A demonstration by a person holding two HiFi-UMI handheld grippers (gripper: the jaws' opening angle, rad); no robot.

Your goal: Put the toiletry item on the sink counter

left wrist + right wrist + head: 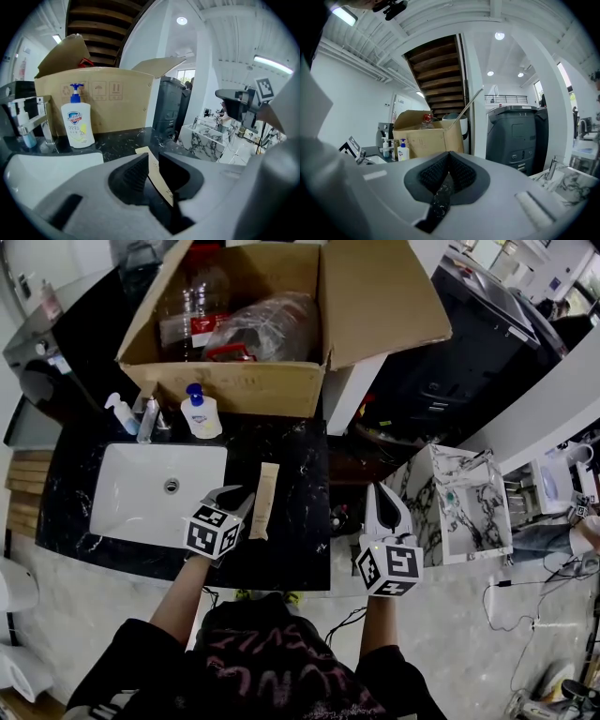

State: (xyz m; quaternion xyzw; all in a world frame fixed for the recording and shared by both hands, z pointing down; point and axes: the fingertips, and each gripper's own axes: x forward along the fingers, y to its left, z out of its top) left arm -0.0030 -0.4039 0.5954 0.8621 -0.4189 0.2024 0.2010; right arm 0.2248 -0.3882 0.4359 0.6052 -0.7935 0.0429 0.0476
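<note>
Tongs fill the foreground of each gripper view. Those of the left gripper (152, 159) stand spread by a narrow gap and pinch nothing. Through the gap the beige tube (156, 173) shows, lying on the black marbled desk (117, 140). The print on the tube is too cut off to read. Those of the right gripper (449, 154) are pressed together with nothing between them.

Only the head view lays out the whole scene. The left gripper (236, 495) hangs over the desk (300, 549) between the white sink (141, 512) and the tube (265, 501), which lies flat just beside its tips. The right gripper (380, 491) hangs past the desk's right edge, over the floor, near a white marbled cabinet (469, 502).

Farther back, by the faucet (33, 122), stands a pump soap bottle (77, 126). The left gripper view alone lets "99.9%" be read on it, under a blue and red badge too small to make out. A small bottle of blue liquid (26, 133) stands left of the faucet.

Behind them the cardboard box (108, 103) carries three printed handling symbols on its front. From above, the box (234, 381) is open, with clear plastic bottles and crumpled wrap inside. The right gripper view shows the box (426, 138) far off, with a dark grey machine (515, 136) to its right.
</note>
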